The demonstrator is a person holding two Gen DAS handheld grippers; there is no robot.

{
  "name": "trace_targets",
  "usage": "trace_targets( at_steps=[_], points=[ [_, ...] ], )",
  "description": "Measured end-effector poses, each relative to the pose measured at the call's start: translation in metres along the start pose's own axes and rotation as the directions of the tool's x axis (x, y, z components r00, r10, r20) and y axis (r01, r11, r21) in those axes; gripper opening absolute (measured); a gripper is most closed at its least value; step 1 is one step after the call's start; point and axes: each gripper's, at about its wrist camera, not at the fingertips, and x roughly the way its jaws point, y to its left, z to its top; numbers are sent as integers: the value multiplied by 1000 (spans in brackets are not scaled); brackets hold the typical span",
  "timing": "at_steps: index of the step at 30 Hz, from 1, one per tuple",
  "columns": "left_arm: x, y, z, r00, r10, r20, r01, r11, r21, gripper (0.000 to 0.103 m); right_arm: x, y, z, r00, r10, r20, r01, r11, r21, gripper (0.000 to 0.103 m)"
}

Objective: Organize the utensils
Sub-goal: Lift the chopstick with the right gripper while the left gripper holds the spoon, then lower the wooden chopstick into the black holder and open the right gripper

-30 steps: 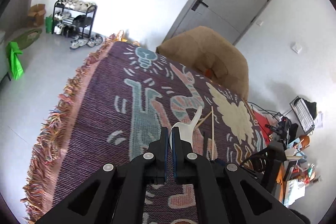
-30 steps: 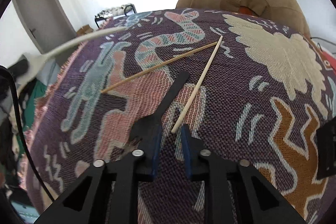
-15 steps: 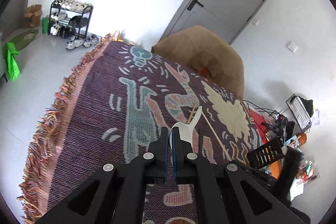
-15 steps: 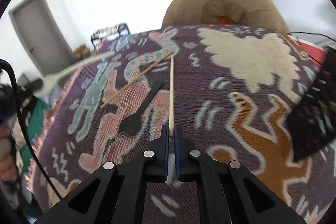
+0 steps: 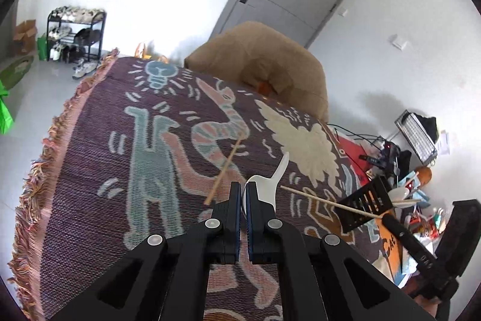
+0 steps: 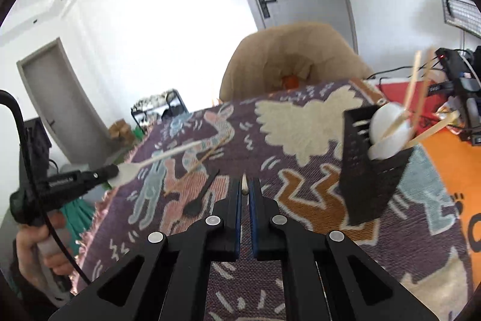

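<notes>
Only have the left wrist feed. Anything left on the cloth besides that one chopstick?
Observer: Yes. The right wrist view shows a black spoon lying on the cloth beside the loose chopstick.
Operator: Right hand-held gripper actually closed on its chopstick?
Observer: Yes. The right hand-held gripper is shut on the held chopstick, whose end shows between its fingers.

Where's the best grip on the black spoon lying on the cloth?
Black spoon: take the thin handle near mid-length, coming from above, claw fingers astride it. It lies flat on the cloth, so there is no way in from the side, and the bowl looks too wide and low to pinch.
</notes>
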Motion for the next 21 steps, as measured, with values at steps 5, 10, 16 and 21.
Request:
trace_targets(
  at_steps=[5, 10, 16, 21],
  points=[
    [-4, -24, 0, 1000, -14, 5, 14, 999, 42, 2, -24, -11, 7, 999, 6, 45, -6, 1000, 13, 6],
    [-6, -42, 1, 999, -32, 11, 31, 997, 71, 2, -49, -16, 21, 995, -1, 99, 1, 1000, -3, 6],
    [-7, -57, 2, 998, -54, 14, 53, 994, 94, 2, -82, -15, 48, 983, -36, 181, 42, 999, -33, 6],
    [-2, -60, 3, 999, -54, -1, 54, 994, 97, 2, -116, -21, 73, 956, -54, 290, 57, 998, -2, 6]
  ],
)
